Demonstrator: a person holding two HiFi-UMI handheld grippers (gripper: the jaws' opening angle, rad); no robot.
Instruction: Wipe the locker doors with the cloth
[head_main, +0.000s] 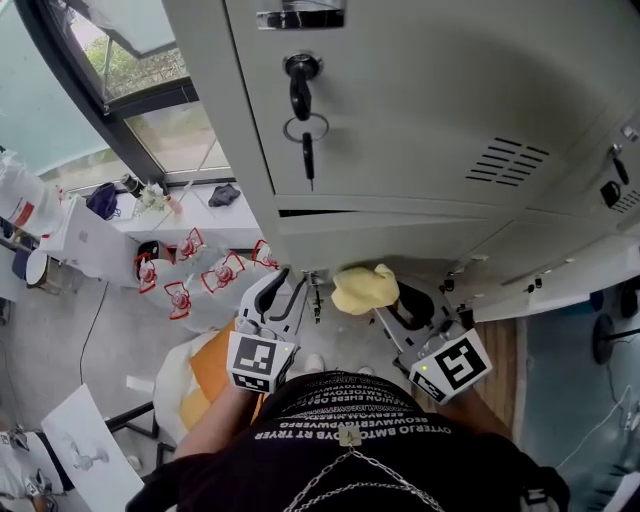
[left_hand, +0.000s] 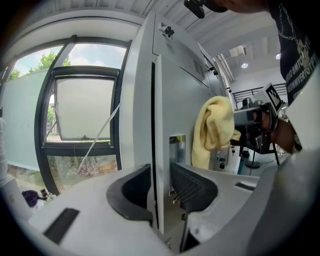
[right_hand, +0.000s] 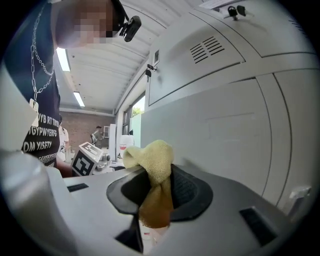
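Near locker door (right_hand: 225, 130), bunched fluffy yellow cloth (right_hand: 155, 165)

Bright daylight from the window (left_hand: 85, 107), dark fisheye-warped edges, sharp focus.

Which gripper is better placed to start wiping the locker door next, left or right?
Right, most likely. The right gripper is shut on the yellow cloth, close to the locker door. The left gripper has open jaws straddling a door edge and carries no cloth.
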